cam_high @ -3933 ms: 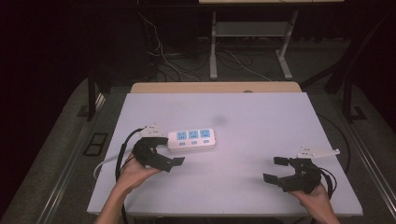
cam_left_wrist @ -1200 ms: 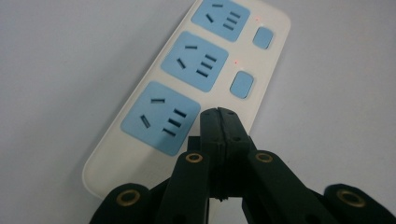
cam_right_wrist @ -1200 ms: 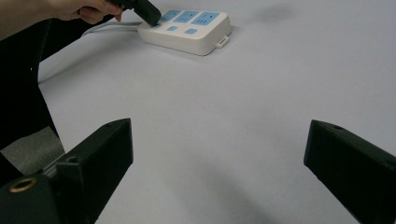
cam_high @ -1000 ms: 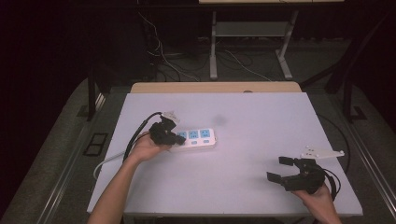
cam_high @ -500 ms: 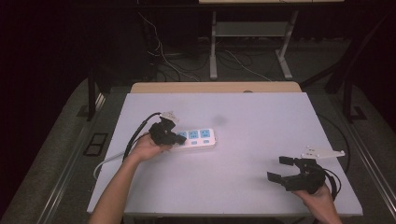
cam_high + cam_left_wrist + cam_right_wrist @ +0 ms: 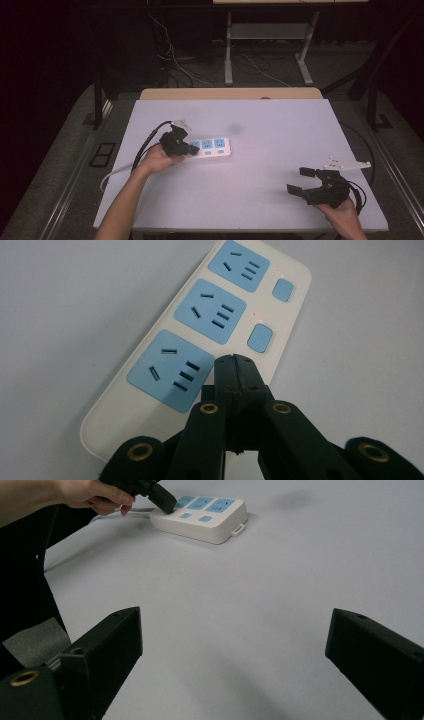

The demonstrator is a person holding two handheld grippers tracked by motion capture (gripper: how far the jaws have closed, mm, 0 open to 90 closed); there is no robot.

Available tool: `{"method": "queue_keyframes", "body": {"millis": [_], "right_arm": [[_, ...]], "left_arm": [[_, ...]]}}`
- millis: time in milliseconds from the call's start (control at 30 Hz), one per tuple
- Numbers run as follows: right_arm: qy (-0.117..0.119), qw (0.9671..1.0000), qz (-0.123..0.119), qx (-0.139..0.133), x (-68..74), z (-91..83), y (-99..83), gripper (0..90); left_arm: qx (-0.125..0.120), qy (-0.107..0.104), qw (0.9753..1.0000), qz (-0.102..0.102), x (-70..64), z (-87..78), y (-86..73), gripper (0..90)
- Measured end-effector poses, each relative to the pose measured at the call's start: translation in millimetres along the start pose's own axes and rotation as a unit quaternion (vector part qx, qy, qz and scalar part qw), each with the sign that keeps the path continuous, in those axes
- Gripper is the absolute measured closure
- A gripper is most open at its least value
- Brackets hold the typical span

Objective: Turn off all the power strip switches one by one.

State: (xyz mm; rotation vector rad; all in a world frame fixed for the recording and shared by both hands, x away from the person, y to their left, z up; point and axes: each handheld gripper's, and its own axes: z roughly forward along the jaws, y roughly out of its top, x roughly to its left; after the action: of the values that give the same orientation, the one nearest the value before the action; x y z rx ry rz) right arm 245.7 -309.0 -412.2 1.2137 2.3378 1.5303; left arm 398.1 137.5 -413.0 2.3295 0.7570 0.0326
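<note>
Two grippers working: left gripper (image 6: 235, 365), jaws clenched together, pressing nearest switch on power strip (image 6: 212, 148) lying table's (image 6: 270, 125) left-centre; right gripper (image 6: 305, 181) idling, jaws spread. Next probably needing firm downward push.

Open worktop across the middle and right; clutter only at centre-left.

From the high view I see one obstacle on the worktop (image 6: 280, 120): the power strip (image 6: 212, 148) left of centre, with my left tongs (image 6: 186, 148) pinched together on its near end and a cable (image 6: 117, 172) trailing to the lower left edge. My right tongs (image 6: 303, 180) sit spread at lower right, with bare surface between them and the strip.
</note>
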Motion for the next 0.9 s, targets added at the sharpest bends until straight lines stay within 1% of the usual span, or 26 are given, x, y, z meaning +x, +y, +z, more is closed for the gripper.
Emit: {"method": "queue_keyframes", "body": {"millis": [200, 300, 367, 400, 433, 467, 633, 733, 900], "right_arm": [[0.000, 1.0000, -0.001, -0.001, 0.1, 0.2, 0.2, 8.0], [0.000, 1.0000, 0.000, -0.001, 0.0, -0.2, 0.2, 7.9], [0.000, 1.0000, 0.000, -0.002, -0.1, -0.5, 0.2, 8.0], [0.000, 1.0000, 0.000, -0.002, -0.2, -0.5, 0.2, 7.9], [0.000, 1.0000, 0.000, -0.002, -0.3, -0.4, 0.3, 8.0], [0.000, 1.0000, -0.001, -0.003, -0.1, -0.3, 0.5, 7.9], [0.000, 1.0000, -0.003, -0.008, 0.0, -2.0, 1.0, 7.9], [-0.001, 1.0000, -0.002, -0.010, -0.9, -2.6, 0.8, 8.0], [-0.001, 1.0000, -0.002, -0.009, -1.0, -2.5, 0.8, 7.9]], "left_arm": [[0.007, 0.011, 0.9999, 0.003, -3.0, -0.1, 1.7, 89.9], [0.010, 0.012, 0.9999, 0.006, -4.3, -0.2, 2.2, 89.9], [0.011, 0.013, 0.9998, 0.007, -4.7, -0.3, 2.5, 89.9], [0.012, 0.009, 0.9998, 0.011, -4.6, -0.8, 2.8, 89.9], [0.001, 0.003, 1.0000, 0.007, -4.4, -3.2, 3.7, 89.8], [0.012, 0.012, 0.9998, 0.010, -4.7, -3.4, 4.7, 89.7], [0.017, 0.015, 0.9997, 0.010, -4.3, -7.1, 3.8, 89.7], [0.006, 0.015, 0.9999, 0.006, -3.7, -11.5, 3.6, 89.7], [0.003, 0.015, 0.9998, 0.012, -5.5, -17.4, 8.0, 89.7]]}}
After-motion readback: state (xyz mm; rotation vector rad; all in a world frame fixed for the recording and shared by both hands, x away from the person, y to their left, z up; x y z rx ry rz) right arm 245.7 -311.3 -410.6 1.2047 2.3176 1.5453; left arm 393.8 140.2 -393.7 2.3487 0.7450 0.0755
